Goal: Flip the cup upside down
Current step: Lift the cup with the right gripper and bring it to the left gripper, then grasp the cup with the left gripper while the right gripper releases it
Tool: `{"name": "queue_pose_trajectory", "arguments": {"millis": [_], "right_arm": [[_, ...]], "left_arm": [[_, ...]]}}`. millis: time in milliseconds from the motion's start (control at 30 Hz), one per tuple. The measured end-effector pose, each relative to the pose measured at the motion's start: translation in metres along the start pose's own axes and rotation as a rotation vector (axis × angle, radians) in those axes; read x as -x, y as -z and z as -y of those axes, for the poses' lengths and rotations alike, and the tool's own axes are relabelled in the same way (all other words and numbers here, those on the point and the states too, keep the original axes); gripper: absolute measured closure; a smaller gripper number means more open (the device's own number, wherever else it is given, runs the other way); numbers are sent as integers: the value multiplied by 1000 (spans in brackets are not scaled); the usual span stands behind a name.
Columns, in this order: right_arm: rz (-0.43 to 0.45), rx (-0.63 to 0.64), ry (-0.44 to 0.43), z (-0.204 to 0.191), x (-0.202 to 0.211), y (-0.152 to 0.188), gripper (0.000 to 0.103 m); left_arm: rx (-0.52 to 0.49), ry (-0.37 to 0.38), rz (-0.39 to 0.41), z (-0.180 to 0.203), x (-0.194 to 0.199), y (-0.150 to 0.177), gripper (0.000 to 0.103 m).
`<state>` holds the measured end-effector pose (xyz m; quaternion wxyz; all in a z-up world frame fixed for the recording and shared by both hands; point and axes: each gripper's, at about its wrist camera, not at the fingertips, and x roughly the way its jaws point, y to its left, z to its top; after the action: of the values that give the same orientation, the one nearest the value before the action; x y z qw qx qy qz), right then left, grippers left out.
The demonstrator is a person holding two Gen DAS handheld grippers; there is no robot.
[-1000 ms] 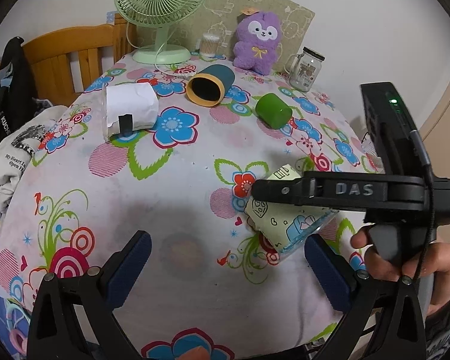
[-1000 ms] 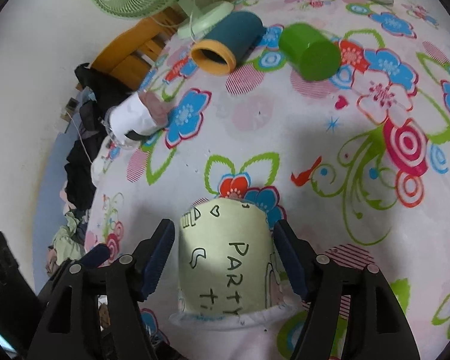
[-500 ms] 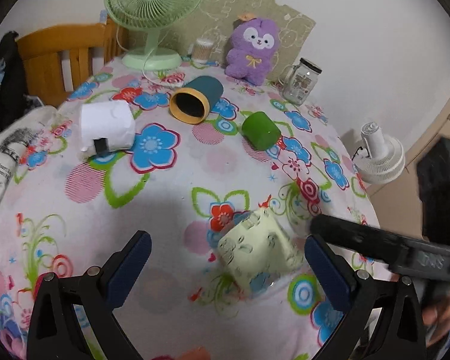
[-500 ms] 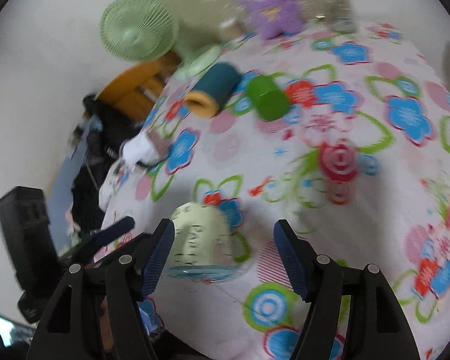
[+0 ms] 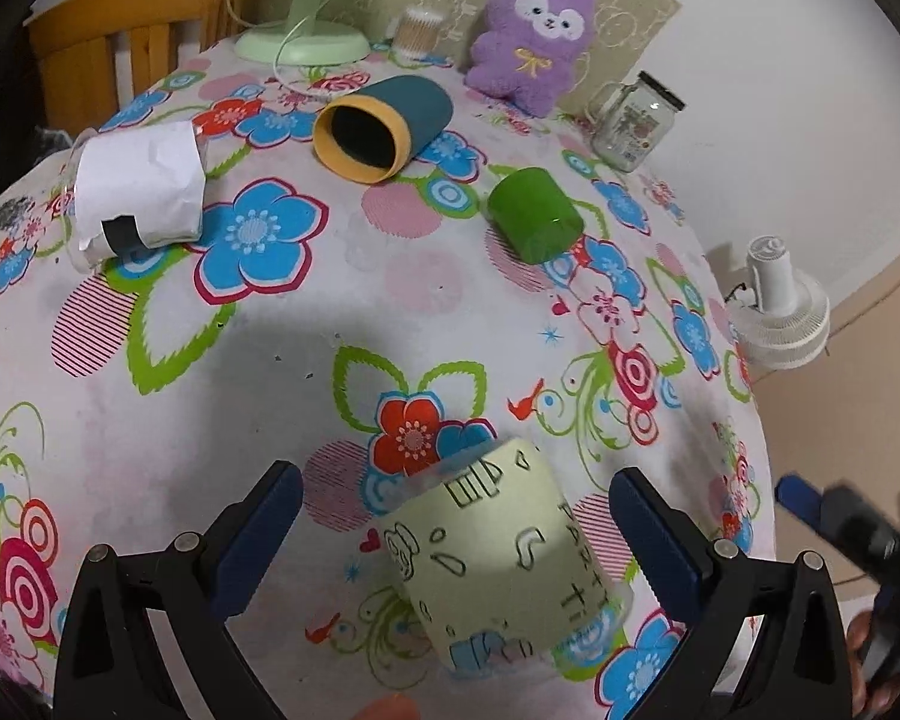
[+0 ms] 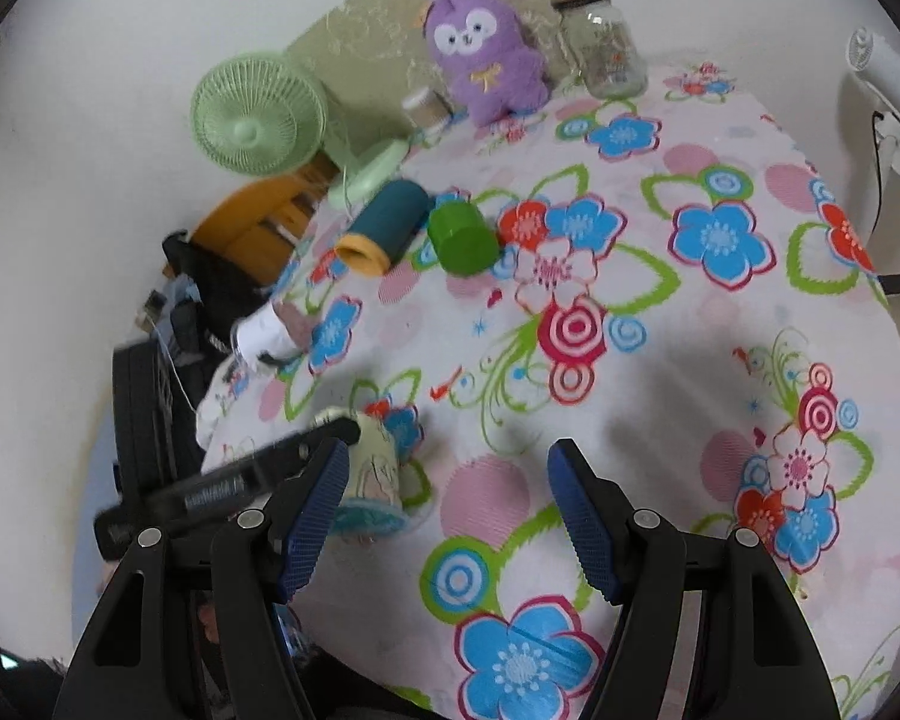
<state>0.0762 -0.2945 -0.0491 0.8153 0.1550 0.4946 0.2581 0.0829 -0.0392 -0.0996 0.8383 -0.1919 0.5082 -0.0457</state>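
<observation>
Flowered cloth covers the table [image 5: 270, 372], which stands against a white wall. Going left to right in the left wrist view: a paper-wrapped cup [image 5: 141, 189] lies on its side far ahead and left of the left hand-held gripper [image 5: 453, 531]; a teal cup [image 5: 384, 126] with a yellow rim lies far ahead, its mouth turned toward the camera; a green cup [image 5: 534, 216] lies on its side ahead and slightly right. Behind them sit a purple plush [image 5: 531, 45] and a glass jar [image 5: 633, 120].

The pale green cup [image 5: 498, 558] with doodles and lettering stands mouth-down on the table between the left hand-held gripper's fingers, its closed base up and its long axis close to upright, leaning slightly away. That gripper is spread wide; neither pad touches the cup.

The right hand-held gripper [image 6: 447, 501] is likewise released, with only cloth between its fingers. In its view the cup [image 6: 375, 468] sits just left of its left finger, partly hidden by it.
</observation>
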Motion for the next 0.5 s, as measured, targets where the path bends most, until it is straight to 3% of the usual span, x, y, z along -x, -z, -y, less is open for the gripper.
{"name": "queue_pose_trajectory", "arguments": {"millis": [233, 500], "right_arm": [[-57, 49, 4, -6, -10, 16, 31], [-69, 60, 6, -4, -11, 22, 31]], "left_arm": [[15, -30, -26, -2, -14, -3, 5], [10, 20, -72, 0, -23, -1, 30]]}}
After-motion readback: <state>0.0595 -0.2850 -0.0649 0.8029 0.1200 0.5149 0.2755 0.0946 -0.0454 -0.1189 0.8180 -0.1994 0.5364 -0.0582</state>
